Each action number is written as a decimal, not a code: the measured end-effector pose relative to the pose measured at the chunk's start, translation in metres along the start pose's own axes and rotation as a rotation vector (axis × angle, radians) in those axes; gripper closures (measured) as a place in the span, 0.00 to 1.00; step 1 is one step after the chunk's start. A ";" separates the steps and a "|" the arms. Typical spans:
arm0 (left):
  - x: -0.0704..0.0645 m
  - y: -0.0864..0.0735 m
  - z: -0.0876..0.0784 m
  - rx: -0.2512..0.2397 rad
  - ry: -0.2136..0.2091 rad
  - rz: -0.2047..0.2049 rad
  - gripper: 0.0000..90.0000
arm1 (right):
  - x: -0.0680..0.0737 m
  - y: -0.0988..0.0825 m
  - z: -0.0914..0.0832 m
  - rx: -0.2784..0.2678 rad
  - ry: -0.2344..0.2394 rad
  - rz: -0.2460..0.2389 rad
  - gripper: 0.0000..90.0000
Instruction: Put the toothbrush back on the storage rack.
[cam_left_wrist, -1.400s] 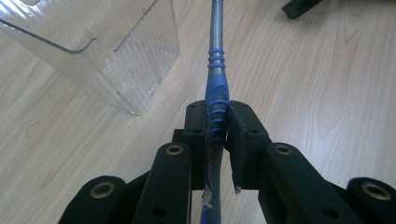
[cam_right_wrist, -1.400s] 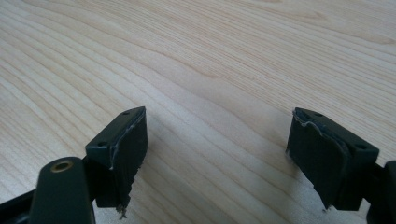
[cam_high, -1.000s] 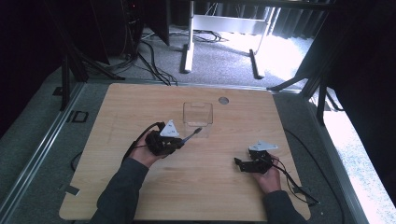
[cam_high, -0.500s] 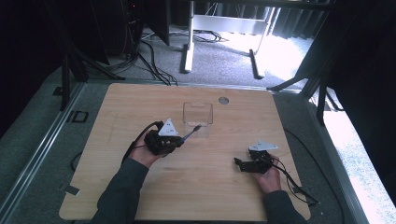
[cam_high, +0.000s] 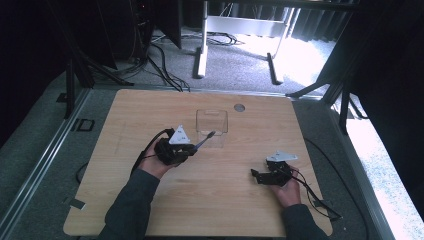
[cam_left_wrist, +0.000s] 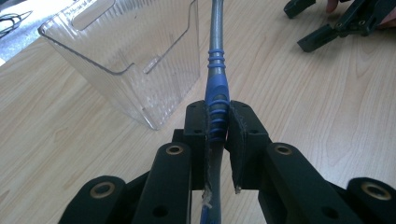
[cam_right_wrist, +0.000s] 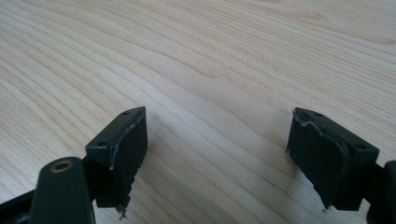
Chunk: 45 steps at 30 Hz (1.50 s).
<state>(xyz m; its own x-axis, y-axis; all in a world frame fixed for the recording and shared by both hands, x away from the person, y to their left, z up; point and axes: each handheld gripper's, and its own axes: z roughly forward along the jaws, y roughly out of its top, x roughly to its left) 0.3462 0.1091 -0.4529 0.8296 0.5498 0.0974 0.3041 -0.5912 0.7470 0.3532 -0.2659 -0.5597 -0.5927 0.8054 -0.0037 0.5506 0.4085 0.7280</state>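
Note:
My left gripper (cam_left_wrist: 217, 122) is shut on a pen (cam_left_wrist: 216, 70) with a grey barrel and a ribbed blue grip. The pads clamp the blue grip, and the barrel points away toward the front edge of a clear plastic box (cam_left_wrist: 126, 56). From the high view, the left gripper (cam_high: 192, 148) sits at the table's middle left with the pen (cam_high: 205, 140) angled up toward the clear box (cam_high: 211, 126). My right gripper (cam_right_wrist: 217, 154) stands open just above bare wood, nothing between its pads. It rests at the lower right in the high view (cam_high: 256, 175).
The wooden table (cam_high: 150, 110) has a small round grommet (cam_high: 239, 107) at its far edge. Cables trail off both grippers. Beyond the table lie grey carpet, floor cables and white stand legs (cam_high: 200, 60). The right gripper (cam_left_wrist: 336, 25) appears in the left gripper view's upper right.

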 end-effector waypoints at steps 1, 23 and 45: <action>0.000 0.000 0.000 -0.003 -0.003 -0.003 0.88 | 0.000 0.000 0.000 0.000 0.000 0.000 0.22; 0.003 0.004 -0.001 -0.061 0.033 -0.059 0.88 | 0.000 0.000 0.000 0.000 0.000 0.000 0.22; 0.006 0.010 -0.002 -0.102 0.053 -0.098 0.88 | 0.000 0.000 0.000 0.000 0.000 0.000 0.22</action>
<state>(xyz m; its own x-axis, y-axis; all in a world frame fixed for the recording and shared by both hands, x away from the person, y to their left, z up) 0.3530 0.1081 -0.4434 0.7718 0.6337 0.0529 0.3313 -0.4717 0.8172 0.3532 -0.2659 -0.5597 -0.5926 0.8055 -0.0036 0.5508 0.4085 0.7279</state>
